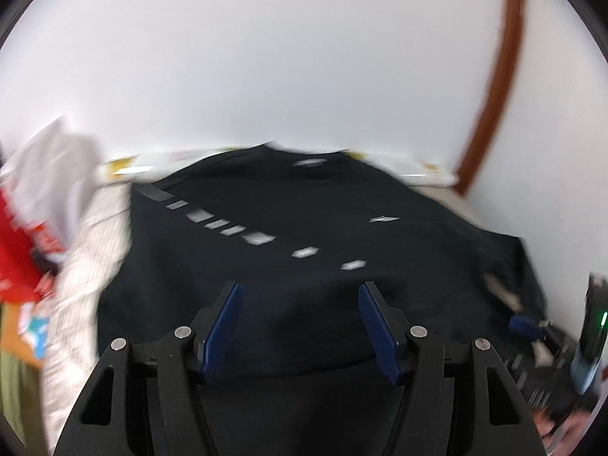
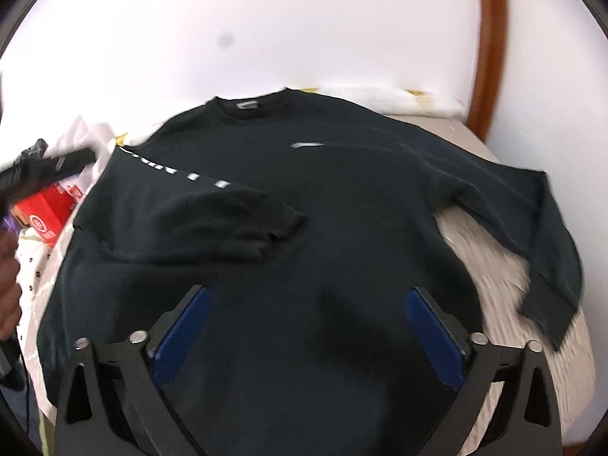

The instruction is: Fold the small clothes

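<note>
A black long-sleeved sweatshirt (image 2: 342,197) lies front up on a light patterned surface, collar toward the far wall. Its left sleeve (image 2: 197,209), with white lettering, is folded across the chest. Its right sleeve (image 2: 532,228) lies spread out to the right. My right gripper (image 2: 307,296) is open and empty above the lower body of the sweatshirt. My left gripper (image 1: 300,288) is open and empty above the sweatshirt (image 1: 304,228), close to the cloth. The right gripper (image 1: 524,323) shows blurred at the far right of the left wrist view.
A red box (image 2: 41,212) and white bags (image 2: 87,133) lie left of the sweatshirt. The light patterned surface (image 2: 494,266) ends at a white wall with a brown wooden trim (image 2: 490,38) on the right. A hand on the left gripper (image 2: 7,266) shows at the left edge.
</note>
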`<move>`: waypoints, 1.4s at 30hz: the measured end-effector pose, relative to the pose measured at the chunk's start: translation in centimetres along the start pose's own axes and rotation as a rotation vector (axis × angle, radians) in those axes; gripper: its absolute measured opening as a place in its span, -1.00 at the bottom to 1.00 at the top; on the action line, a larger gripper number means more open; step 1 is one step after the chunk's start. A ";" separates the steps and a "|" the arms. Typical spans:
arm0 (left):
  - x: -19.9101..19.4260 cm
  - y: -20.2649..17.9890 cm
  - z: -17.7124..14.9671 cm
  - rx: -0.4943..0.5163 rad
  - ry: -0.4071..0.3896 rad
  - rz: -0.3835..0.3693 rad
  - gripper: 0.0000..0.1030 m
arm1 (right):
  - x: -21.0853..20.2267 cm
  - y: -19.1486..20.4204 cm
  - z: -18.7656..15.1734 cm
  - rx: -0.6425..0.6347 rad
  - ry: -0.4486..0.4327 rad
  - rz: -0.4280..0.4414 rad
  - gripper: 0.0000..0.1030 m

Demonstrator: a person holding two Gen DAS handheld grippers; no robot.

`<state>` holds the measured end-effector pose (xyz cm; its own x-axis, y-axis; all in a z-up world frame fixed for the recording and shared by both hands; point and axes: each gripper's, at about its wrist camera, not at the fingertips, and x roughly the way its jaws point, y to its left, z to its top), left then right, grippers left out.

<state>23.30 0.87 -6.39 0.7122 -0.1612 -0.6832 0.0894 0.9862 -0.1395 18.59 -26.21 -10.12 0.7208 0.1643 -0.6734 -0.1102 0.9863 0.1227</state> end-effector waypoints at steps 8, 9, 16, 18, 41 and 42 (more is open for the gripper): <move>1.4 9.9 -5.6 -0.099 0.119 0.182 0.19 | 7.2 1.2 3.3 0.011 0.080 0.029 0.32; 1.6 10.5 -6.2 -0.107 0.131 0.187 0.19 | 8.3 1.1 3.7 0.011 0.093 0.013 0.32; 3.1 11.6 -9.0 -0.128 0.167 0.160 0.19 | 13.1 0.3 5.0 0.060 0.141 0.022 -0.22; 3.3 11.5 -9.3 -0.125 0.167 0.184 0.20 | 13.2 1.3 5.2 0.023 0.115 0.010 -0.78; 0.3 11.9 -11.8 -0.127 0.181 0.199 0.34 | 8.7 -6.1 5.7 0.073 0.055 -0.187 -0.78; 0.1 11.9 -12.1 -0.132 0.189 0.190 0.34 | 8.2 -6.5 5.4 0.074 0.056 -0.186 -0.77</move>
<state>16.03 12.16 -16.81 0.5641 0.0097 -0.8256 -0.1336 0.9878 -0.0797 28.87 -31.31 -12.51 0.6848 -0.0184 -0.7285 0.0736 0.9963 0.0439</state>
